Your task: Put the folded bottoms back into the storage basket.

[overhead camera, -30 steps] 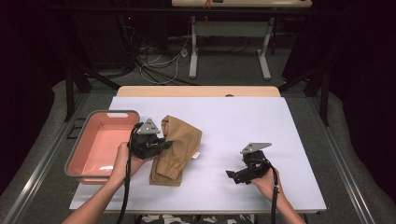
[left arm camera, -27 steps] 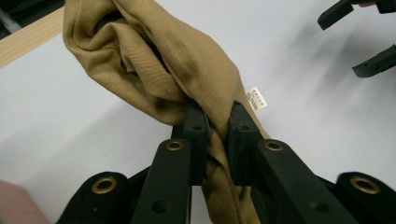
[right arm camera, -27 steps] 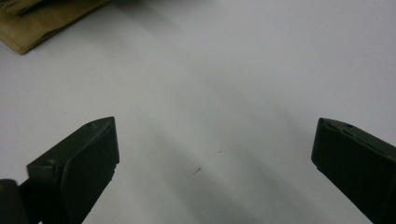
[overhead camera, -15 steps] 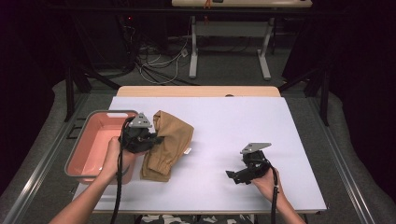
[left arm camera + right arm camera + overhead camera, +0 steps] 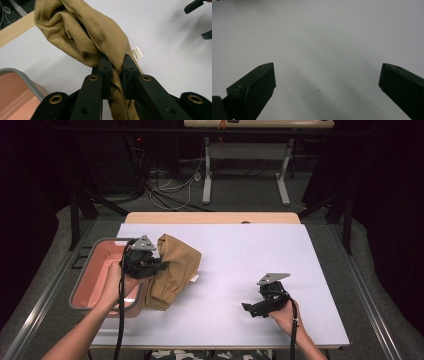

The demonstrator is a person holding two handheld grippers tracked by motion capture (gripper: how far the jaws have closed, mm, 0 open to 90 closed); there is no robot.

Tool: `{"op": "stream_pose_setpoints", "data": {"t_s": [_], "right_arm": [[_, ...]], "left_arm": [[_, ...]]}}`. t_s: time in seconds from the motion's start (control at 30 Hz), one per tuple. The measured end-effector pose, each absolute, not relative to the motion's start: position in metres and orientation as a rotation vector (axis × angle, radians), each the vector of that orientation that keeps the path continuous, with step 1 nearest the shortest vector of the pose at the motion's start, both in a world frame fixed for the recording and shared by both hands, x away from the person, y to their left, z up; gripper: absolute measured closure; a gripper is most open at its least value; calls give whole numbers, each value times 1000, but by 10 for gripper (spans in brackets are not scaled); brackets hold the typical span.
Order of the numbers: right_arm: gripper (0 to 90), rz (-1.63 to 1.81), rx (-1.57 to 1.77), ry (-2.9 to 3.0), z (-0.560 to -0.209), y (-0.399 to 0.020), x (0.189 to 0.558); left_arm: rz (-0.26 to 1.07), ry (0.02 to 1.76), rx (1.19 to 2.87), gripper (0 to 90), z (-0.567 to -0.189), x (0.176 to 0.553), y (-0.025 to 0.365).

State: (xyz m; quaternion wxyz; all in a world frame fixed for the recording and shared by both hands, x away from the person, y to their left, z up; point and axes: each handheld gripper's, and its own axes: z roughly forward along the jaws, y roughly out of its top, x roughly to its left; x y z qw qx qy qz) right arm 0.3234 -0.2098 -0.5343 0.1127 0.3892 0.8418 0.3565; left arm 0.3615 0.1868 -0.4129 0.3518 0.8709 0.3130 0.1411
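beside the pink tray (image 5: 95,251), tan cloth (image 5: 175,267) bunched, clenched in left hand-held gripper (image 5: 115,65)

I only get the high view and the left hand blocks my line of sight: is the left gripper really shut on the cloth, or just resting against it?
Observer: Shut on it. In the left gripper view the left gripper pinches a fold of the tan cloth between its pads.
Operator: Any tag or label on the cloth?
Observer: Yes, a small white label sticks out just right of the grip.
Operator: And is the right gripper holding anything?
Observer: No. The right gripper view shows the right gripper with its jaws wide open over bare white table.
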Motion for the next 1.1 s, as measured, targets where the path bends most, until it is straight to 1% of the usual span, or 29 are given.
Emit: {"op": "stream_pose_setpoints", "data": {"t_s": [1.1], "right_arm": [[4,1029,1142,2463,-533,-211,324]], "left_arm": [[440,885,2221,811,-369,375,221]]}}
